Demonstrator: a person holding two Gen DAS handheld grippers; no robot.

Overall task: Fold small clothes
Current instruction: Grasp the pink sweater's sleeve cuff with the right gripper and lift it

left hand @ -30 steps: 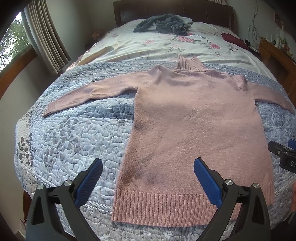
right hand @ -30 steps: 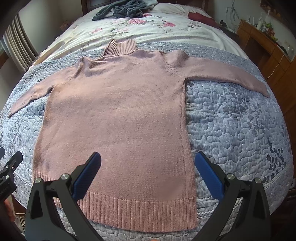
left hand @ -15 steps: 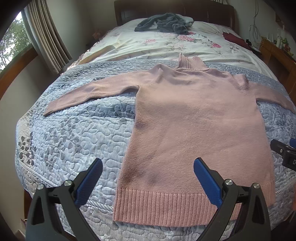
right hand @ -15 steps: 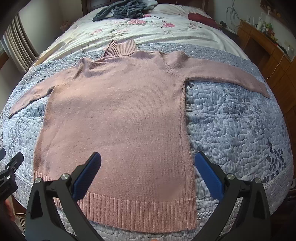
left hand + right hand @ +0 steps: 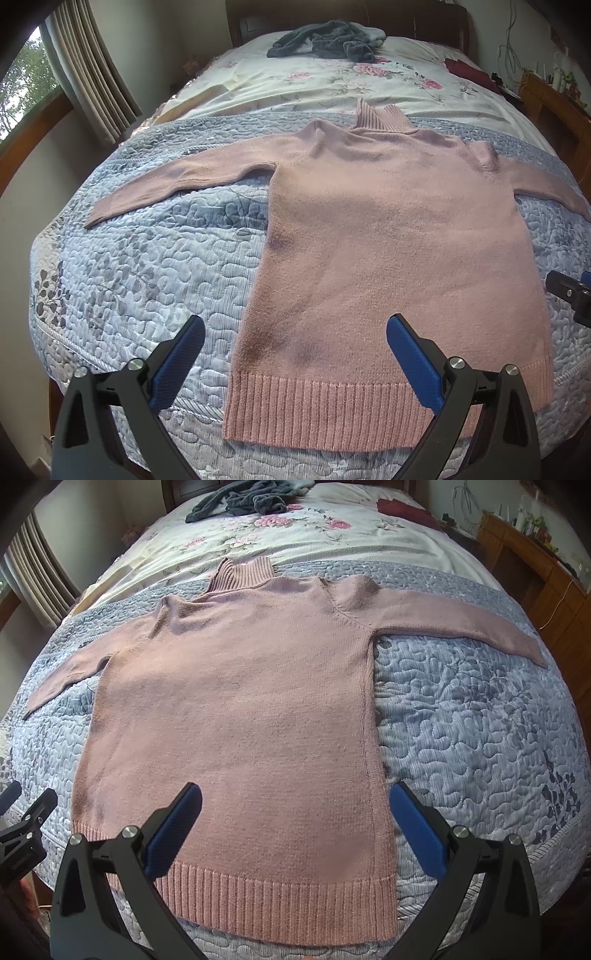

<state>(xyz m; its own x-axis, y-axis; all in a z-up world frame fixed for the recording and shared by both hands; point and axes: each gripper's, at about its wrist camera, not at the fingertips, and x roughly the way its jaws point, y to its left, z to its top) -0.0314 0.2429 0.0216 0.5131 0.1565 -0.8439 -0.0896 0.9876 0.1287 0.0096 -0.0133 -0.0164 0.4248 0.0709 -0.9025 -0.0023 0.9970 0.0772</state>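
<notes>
The pink sweater (image 5: 399, 251) lies flat and face-up on the blue quilt (image 5: 147, 266), both sleeves spread outward, ribbed collar toward the headboard (image 5: 343, 18), ribbed hem toward the foot of the bed; no fold is made in it; the quilt covers the near half of the bed, with a floral bedspread (image 5: 325, 85) beyond the sweater's collar; on that bedspread, well beyond the sweater and close to the headboard, sits a heap of grey clothing (image 5: 325, 42), and a dark red item (image 5: 402, 511) lies beyond the sweater's right sleeve; no container is visible. The left gripper (image 5: 295, 363) hangs above the sweater's hem near its left corner, jaws spread wide, holding nothing, blue pads (image 5: 415, 363) clear of the knit; the right gripper (image 5: 295, 827) hangs above the hem near the sweater's right side seam, likewise spread wide and empty; a curtain (image 5: 88, 70) hangs left of the sweater; wooden furniture (image 5: 543, 576) stands right of it.
</notes>
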